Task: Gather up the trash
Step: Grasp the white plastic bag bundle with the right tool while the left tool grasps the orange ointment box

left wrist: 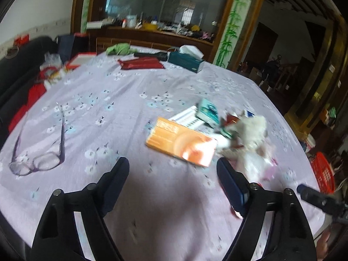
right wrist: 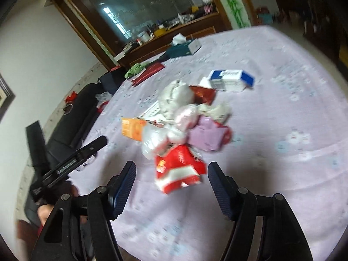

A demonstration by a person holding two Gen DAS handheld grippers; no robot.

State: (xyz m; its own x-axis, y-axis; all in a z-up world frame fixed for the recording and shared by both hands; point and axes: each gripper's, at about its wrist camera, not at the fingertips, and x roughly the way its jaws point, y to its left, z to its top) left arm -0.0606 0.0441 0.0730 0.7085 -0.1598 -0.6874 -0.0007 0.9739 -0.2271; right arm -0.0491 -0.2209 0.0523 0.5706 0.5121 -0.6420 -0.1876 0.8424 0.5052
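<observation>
A heap of trash lies on the lilac flowered tablecloth. In the left wrist view an orange box lies just beyond my open left gripper, with a teal packet and crumpled white tissue to its right. In the right wrist view a red and white wrapper sits just ahead of my open right gripper, between the finger lines. Behind it are a clear bag, a pink pack, crumpled tissue and a blue and white box. Both grippers hold nothing.
Purple glasses lie at the table's left. A teal tissue box, a red pouch and a green cloth sit at the far side. A red basket stands off the right edge. A dark sofa is left.
</observation>
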